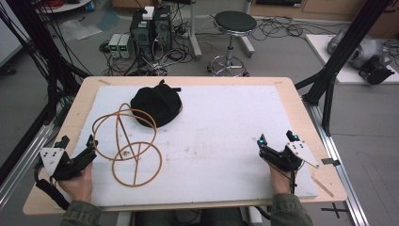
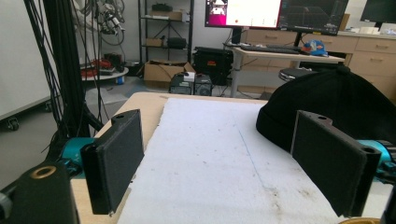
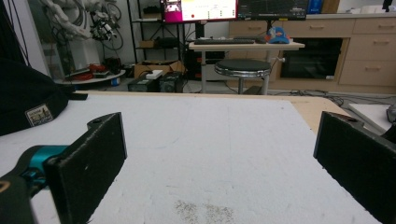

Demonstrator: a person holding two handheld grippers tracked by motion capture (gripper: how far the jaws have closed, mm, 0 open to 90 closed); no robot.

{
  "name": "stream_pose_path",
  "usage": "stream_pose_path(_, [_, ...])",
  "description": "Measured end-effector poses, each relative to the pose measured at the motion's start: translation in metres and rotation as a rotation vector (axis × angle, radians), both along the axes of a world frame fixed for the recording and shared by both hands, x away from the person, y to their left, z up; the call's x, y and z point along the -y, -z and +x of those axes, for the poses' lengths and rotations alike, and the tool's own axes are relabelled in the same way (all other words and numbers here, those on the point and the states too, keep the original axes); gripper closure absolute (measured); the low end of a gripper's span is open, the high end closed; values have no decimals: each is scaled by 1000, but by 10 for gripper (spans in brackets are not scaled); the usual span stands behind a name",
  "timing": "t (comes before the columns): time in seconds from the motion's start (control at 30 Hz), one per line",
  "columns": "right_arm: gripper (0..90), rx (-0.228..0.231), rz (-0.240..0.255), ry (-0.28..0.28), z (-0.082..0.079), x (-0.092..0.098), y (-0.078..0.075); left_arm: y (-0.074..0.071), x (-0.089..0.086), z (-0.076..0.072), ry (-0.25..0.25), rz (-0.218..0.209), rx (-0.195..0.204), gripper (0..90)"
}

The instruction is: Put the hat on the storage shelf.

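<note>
Tongs sit at both near corners of the table, one pair in each hand. The left tongs [image 1: 77, 141] rest low at the near left edge, and the jaws stand wide apart with nothing between them. The right tongs [image 1: 276, 139] rest at the near right edge, and those jaws stand wide too, with just bare white mat [image 1: 226, 141] between them. Both pairs point away from the person, toward the far side of the table. I think they wait like this because no grab has begun, and wide jaws are ready to close on something soft or thin. Just beside the left tongs lies an orange cord [image 1: 129, 146], curled in big loops flat on the mat. One loop comes very close to the tip of the left tongs, but I cannot tell if it touches. Farther off, past the cord, a black hat [image 1: 156, 106] sits on the mat, and one loop of the cord runs up to its edge. In the left gripper view the hat [image 2: 327, 98] shows ahead and to the right of the jaws. The right tongs are well apart from both the cord and the hat. I think the left tongs are best placed to reach the cord first.
</note>
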State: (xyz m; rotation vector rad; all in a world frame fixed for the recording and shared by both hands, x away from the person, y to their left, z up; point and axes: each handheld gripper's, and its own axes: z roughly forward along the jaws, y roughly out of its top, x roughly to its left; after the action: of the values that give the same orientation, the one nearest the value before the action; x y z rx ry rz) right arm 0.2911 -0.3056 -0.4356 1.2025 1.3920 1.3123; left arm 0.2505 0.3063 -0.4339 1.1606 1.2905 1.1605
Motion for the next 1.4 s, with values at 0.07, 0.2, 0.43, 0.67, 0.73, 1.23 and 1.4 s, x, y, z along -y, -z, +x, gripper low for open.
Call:
stream_pose_path(0.07, [16,-1,9,5,-1,0,0,0,0,0,1,0,3,173])
stream_pose_path(0.2, [16,3,12,7,-1,1,-1,-1,0,0,2,0,3,173])
stream_pose_path(0.43, [16,18,33,-6,-3,2,-2,-2,-1,-1,-1,-6,5,173])
stream_pose_path(0.67, [16,12,36,-15,-2,3,-2,-2,-1,-1,2,-5,3,173])
stream_pose_path(0.73, [16,5,37,-19,-1,3,-2,-2,-1,-1,5,-6,1,173])
stream_pose_path(1.23, [16,-14,83,-129,32,-4,-47,-2,-1,-1,10,-5,13,173])
stream_pose_path(1.4, [16,-15,30,-189,50,-23,-71,-2,-5,-1,3,-21,17,174])
